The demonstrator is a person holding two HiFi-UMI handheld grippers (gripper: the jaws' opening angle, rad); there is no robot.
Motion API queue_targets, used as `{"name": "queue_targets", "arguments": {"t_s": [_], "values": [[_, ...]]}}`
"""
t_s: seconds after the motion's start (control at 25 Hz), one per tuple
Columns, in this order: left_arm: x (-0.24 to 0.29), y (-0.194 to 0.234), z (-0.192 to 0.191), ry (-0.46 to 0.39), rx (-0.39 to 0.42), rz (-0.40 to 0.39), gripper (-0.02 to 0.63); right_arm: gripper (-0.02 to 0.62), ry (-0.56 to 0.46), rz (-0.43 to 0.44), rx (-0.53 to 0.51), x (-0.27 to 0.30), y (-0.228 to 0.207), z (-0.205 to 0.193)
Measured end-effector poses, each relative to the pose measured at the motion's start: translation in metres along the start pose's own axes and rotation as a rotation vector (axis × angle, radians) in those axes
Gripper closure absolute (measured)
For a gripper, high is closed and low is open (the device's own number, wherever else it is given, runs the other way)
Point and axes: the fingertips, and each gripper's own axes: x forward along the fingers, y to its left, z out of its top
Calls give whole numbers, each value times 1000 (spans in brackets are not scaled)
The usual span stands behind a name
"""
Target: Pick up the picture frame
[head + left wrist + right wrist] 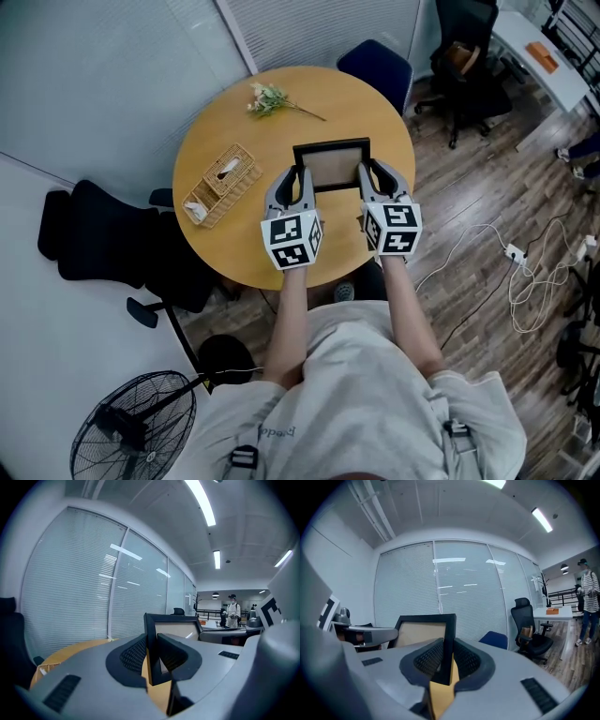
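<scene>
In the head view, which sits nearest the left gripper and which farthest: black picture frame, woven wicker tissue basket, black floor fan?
1. Black picture frame: clamped in the left gripper.
2. Woven wicker tissue basket: on the table, to the left.
3. Black floor fan: far below, lower left.

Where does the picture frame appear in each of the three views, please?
Head view: picture frame upper centre, between left gripper and right gripper.
Left gripper view: picture frame at centre, its left edge clamped in the jaws.
Right gripper view: picture frame centre-left, its right edge clamped in the jaws.
Shared landmark: the blinded glass wall.
</scene>
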Motion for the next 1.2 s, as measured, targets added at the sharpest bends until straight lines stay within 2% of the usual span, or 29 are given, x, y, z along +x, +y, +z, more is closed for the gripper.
{"name": "queue_targets", "arguments": {"t_s": [0.6, 1.2], "values": [[-2, 3, -11, 13, -41, -4, 515, 520, 8, 3, 6, -3, 2, -10], [-1, -20, -18, 21, -44, -41, 517, 518, 7, -19, 19, -22, -15, -19]]}}
